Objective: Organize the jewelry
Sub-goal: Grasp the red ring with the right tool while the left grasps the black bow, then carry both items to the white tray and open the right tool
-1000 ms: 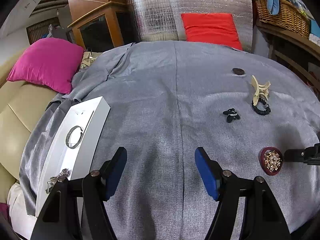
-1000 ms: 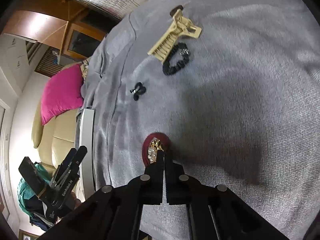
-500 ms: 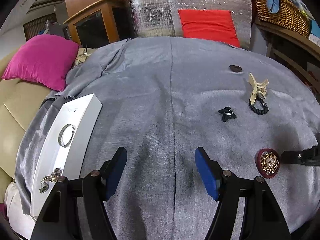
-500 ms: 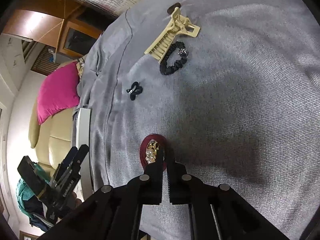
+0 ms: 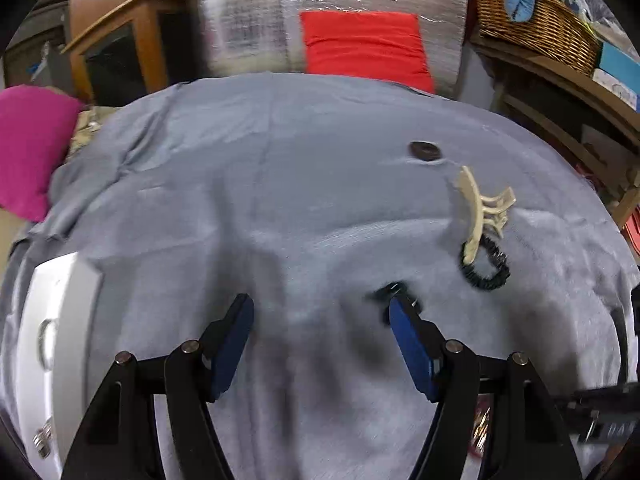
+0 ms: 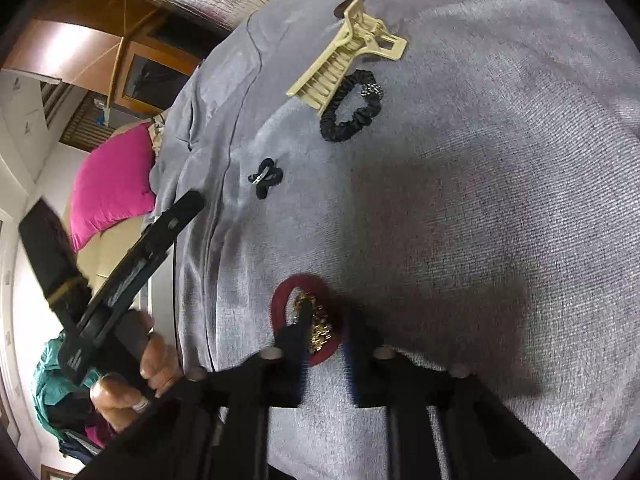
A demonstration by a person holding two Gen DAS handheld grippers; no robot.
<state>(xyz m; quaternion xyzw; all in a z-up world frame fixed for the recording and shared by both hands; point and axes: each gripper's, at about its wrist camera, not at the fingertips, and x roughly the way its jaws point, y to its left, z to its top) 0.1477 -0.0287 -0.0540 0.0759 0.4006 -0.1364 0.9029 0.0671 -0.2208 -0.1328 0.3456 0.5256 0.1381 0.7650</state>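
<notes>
On the grey cloth lie a small black hair tie (image 6: 266, 178), a cream claw clip (image 6: 348, 56), a black scrunchie (image 6: 352, 108) and a gold brooch (image 6: 320, 320) on a dark red round pad (image 6: 298, 284). My right gripper (image 6: 328, 316) points down at the brooch. Its jaws are opening, with the brooch between them and a gap showing beside it. My left gripper (image 5: 320, 308) is open over bare cloth. The small black hair tie (image 5: 394, 290) peeks out just behind its right finger. The clip (image 5: 478, 208) and scrunchie (image 5: 486, 270) lie further right.
A white tray (image 5: 76, 320) with a bracelet and another trinket sits at the cloth's left edge. A dark round object (image 5: 424, 151) lies beyond the clip. A pink cushion (image 5: 28, 152), a red cushion (image 5: 364, 44) and a wicker basket (image 5: 532, 20) ring the table. A hand (image 6: 132, 372) holds the left gripper.
My left gripper has swung right and forward, so the small black hair tie now sits at its right finger. The right jaws have parted over the brooch.
</notes>
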